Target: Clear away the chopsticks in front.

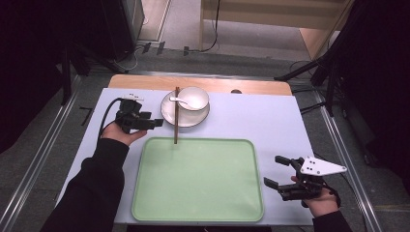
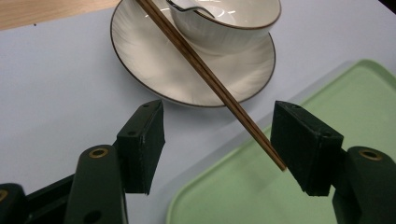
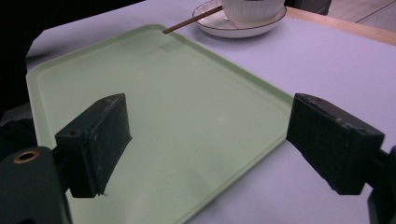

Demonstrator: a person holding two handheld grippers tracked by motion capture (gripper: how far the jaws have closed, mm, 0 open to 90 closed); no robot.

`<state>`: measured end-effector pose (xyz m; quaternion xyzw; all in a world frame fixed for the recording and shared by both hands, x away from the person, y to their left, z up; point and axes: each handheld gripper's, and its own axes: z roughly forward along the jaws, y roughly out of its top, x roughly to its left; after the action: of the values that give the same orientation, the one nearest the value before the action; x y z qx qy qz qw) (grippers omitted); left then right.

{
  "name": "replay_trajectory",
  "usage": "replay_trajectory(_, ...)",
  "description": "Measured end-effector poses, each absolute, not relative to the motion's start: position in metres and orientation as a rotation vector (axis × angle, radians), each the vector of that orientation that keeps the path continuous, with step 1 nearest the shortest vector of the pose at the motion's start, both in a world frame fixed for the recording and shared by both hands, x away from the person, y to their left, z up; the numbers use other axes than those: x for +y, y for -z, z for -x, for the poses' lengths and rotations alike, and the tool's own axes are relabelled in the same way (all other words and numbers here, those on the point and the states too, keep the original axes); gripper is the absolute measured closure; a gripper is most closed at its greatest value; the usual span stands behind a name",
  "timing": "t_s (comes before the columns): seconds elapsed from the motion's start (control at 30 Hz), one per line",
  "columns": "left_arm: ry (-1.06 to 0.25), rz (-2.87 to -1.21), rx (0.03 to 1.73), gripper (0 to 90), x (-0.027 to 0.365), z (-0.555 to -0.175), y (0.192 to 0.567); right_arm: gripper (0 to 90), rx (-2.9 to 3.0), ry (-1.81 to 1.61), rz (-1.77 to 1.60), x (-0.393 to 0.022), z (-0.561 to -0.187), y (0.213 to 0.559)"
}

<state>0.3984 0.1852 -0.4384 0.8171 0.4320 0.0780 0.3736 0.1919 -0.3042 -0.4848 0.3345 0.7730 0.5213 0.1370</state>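
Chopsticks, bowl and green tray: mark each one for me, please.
chopsticks (image 2: 212, 81), left gripper view, mid-shaft over the plate rim.
bowl (image 1: 194, 98), high view, inner wall right of the spoon.
green tray (image 3: 187, 107), right gripper view, bare floor of the tray.

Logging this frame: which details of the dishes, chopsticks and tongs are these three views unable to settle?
- White ceramic bowl: the left gripper view's top edge cuts off its inside; its contents cannot be told.
- Metal spoon: too small in the high view to tell its bowl end from its handle.
- Brown wooden chopsticks: whether one stick or a pair is unclear.
- Left tongs: small and dark in the high view.
- Green plastic tray: the right gripper view's jaws hide its near corner.
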Motion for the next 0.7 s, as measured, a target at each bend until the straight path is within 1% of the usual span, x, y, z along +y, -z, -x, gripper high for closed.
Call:
replay_trajectory(0.1,-0.203,-2.102,1.142,36.1,0.175,-0.414,0.442,14.1,2.240,-1.508,-0.968,-0.304,-0.192,0.485)
replay_trajectory(0.4,-0.244,-2.132,1.191,34.9,0.152,-0.435,0.450,14.1,2.241,-1.507,-0.967,-0.304,-0.192,0.485)
replay_trajectory(0.6,-0.228,-2.083,1.272,34.9,0.144,-0.446,0.461,14.1,2.235,-1.511,-0.971,-0.304,-0.191,0.484)
replay_trajectory(0.67,-0.252,-2.086,1.292,35.9,0.142,-0.449,0.466,14.1,2.232,-1.512,-0.971,-0.305,-0.191,0.485)
replay_trajectory(0.7,-0.284,-2.096,1.306,37.0,0.137,-0.449,0.469,14.2,2.232,-1.510,-0.970,-0.305,-0.191,0.484)
